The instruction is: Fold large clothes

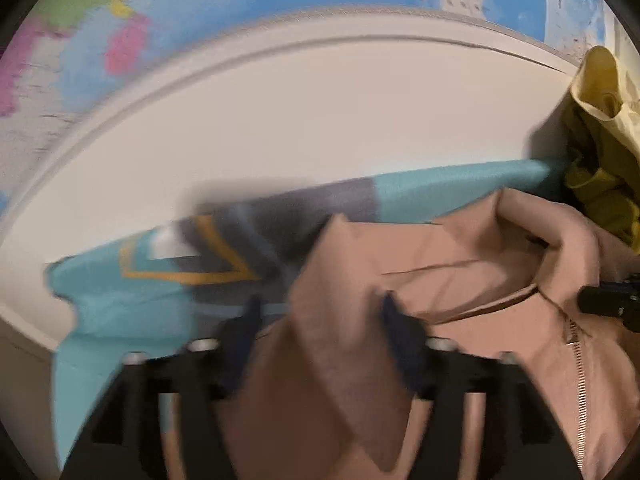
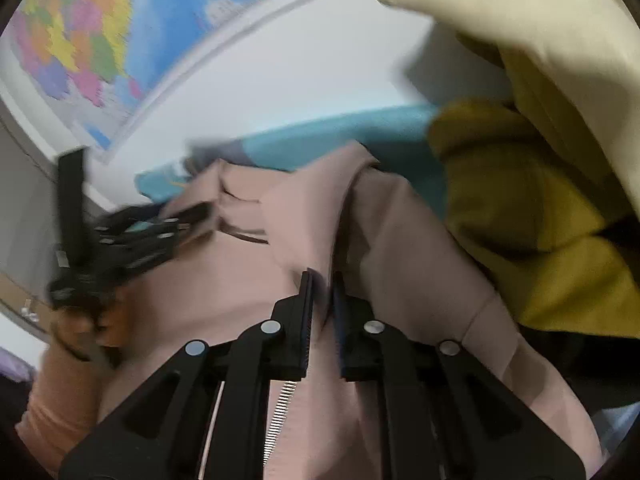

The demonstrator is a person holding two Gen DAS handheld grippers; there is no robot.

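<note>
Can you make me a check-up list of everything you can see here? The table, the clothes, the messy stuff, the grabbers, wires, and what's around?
Surface: white table top, bare at the back.
Job's things: pink zip garment, rumpled, lying over a teal patterned cloth.
Clutter: mustard-yellow clothes and a cream cloth piled at the right.
Grippers: left hand-held gripper open, pink fabric between its fingers; right hand-held gripper shut on a pink fold.
Cables: nothing seen.
Surroundings: coloured world map beyond the table's far edge.
</note>
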